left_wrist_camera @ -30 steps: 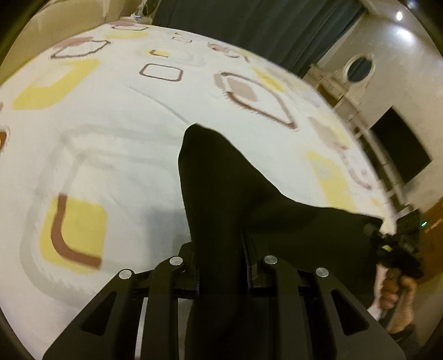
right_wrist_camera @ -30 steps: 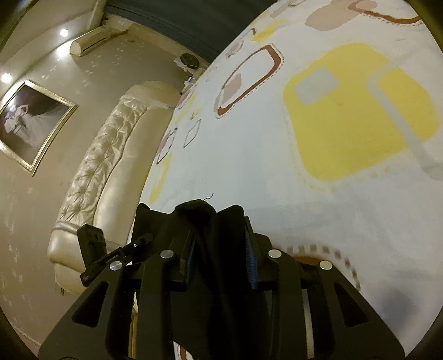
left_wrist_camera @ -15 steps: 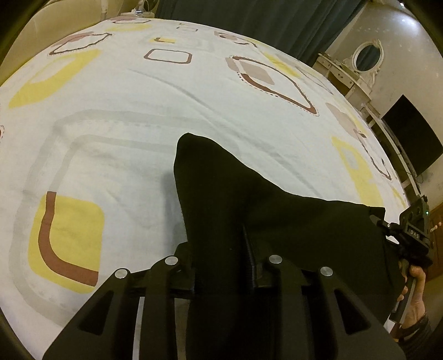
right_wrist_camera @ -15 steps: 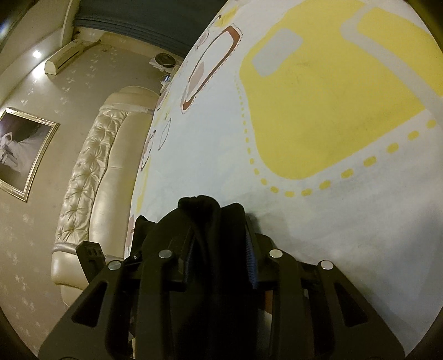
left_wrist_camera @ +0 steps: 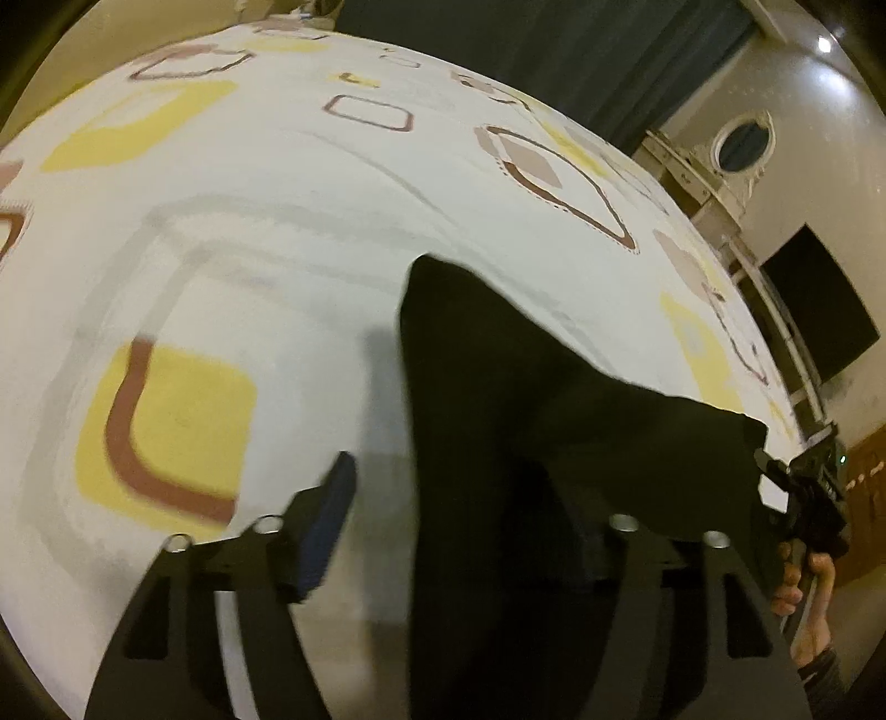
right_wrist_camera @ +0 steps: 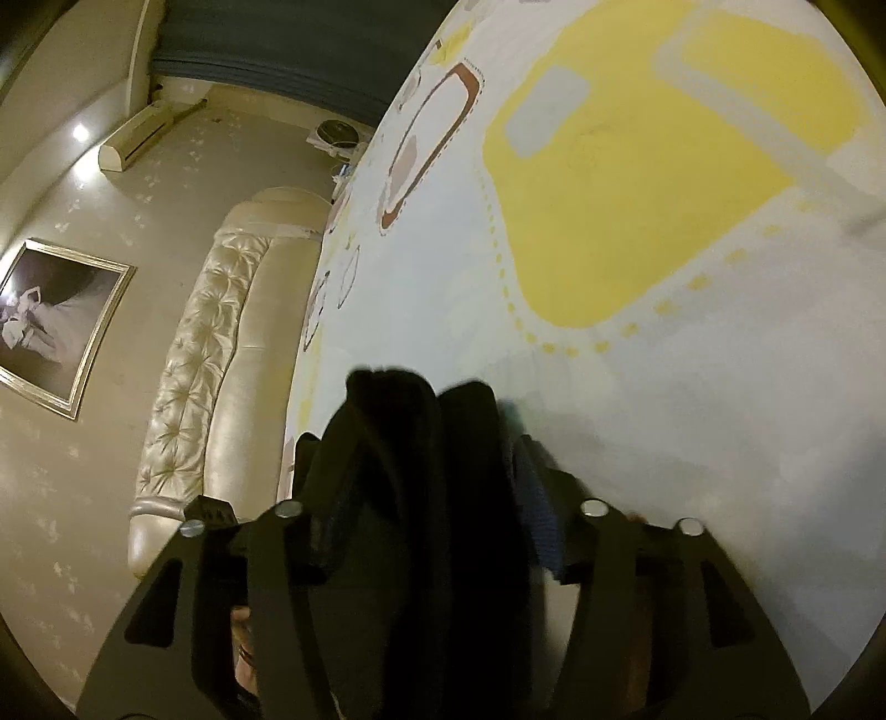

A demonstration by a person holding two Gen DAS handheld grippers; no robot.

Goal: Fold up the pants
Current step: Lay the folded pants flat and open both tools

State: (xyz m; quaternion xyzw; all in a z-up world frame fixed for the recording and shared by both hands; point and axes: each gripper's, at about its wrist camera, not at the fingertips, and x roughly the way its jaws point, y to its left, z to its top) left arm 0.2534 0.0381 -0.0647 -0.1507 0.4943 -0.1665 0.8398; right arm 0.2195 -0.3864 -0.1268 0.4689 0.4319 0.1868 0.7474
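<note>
1. The bed (left_wrist_camera: 249, 232) carries everything: a white spread printed with yellow and brown squares. A padded cream headboard (right_wrist_camera: 221, 354) runs along one edge and dark curtains (left_wrist_camera: 554, 50) hang beyond the far edge.

2. The pants (left_wrist_camera: 498, 421), black, lie draped on the spread toward the near edge. One blunt end points to the middle of the bed, and the rest stretches across to the person's right side.

3. The left tongs (left_wrist_camera: 459, 520) are opening. The blue-padded finger stands clear on bare spread, the other finger is hidden behind black cloth, and the cloth no longer looks pinched.

4. The right tongs (right_wrist_camera: 426, 493) are opening too. A thick bunch of black cloth sits between the fingers; the blue pad on one side stands off it, while on the other side I cannot tell whether the finger touches it.

5. The person's hand (left_wrist_camera: 803, 581) shows in the left view, holding the right tool at the far end of the cloth.

6. The step in hand, as I judge it, is laying the cloth down and letting go. To do it well, spread both tongs fully before drawing back, and pull away low along the spread, so the fingers do not snag the cloth and drag the fold crooked. Then check that the edges lie even.
</note>
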